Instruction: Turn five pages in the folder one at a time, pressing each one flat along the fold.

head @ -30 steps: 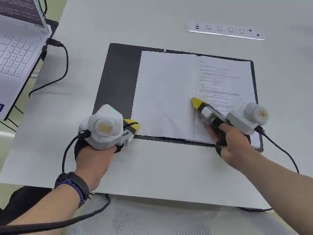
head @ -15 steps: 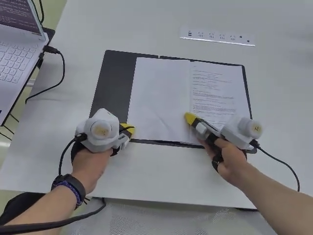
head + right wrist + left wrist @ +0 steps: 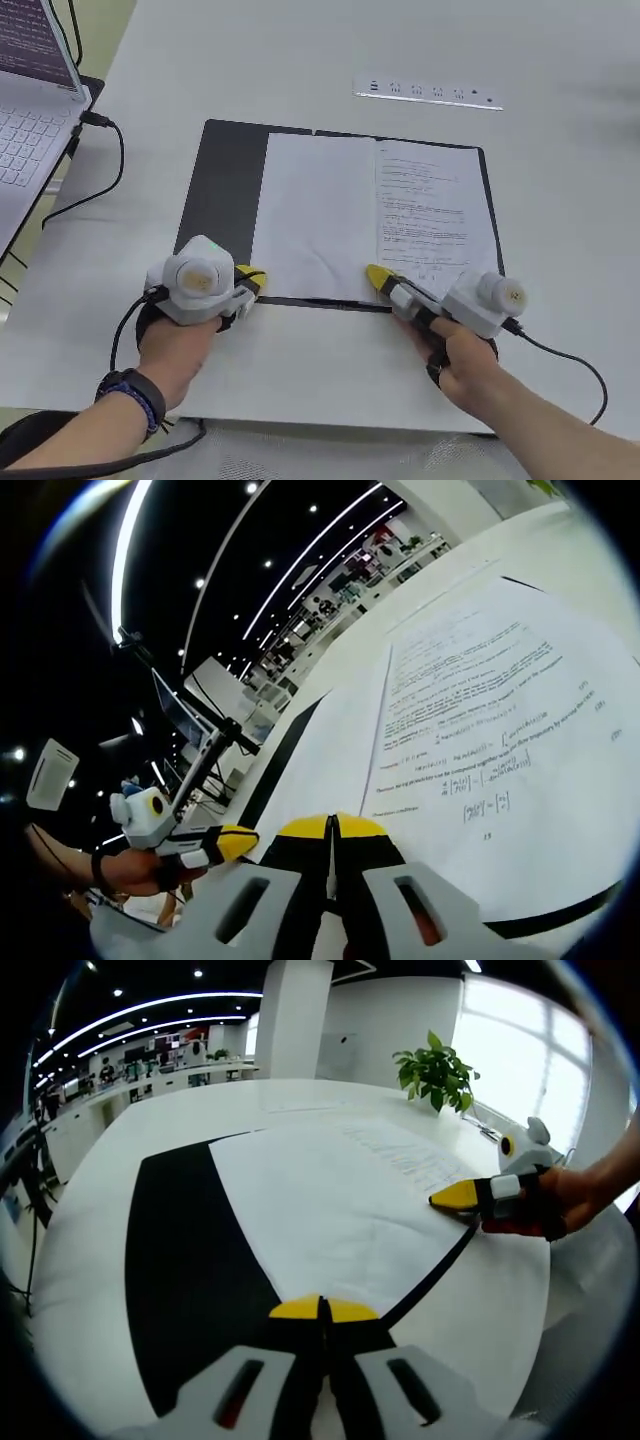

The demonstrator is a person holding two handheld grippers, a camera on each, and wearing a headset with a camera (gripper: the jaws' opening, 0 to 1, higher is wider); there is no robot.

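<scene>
Moved: right gripper (image 3: 374, 276) slid along fold (image 3: 377, 200) toward folder's (image 3: 225, 190) near edge.
Contact: its jaws closed, tip on page (image 3: 430, 210).
Idle: left gripper (image 3: 252, 277) closed, empty.

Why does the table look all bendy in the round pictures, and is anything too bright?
Left gripper view: the fisheye lens curves the folder and table, and the window glares white. Right gripper view: same bending; the ceiling lights look like streaks. Head view: edges straight, light soft, only faint shadows.

Black folder (image 3: 225, 190) lies open — blank page left, printed right.
</scene>
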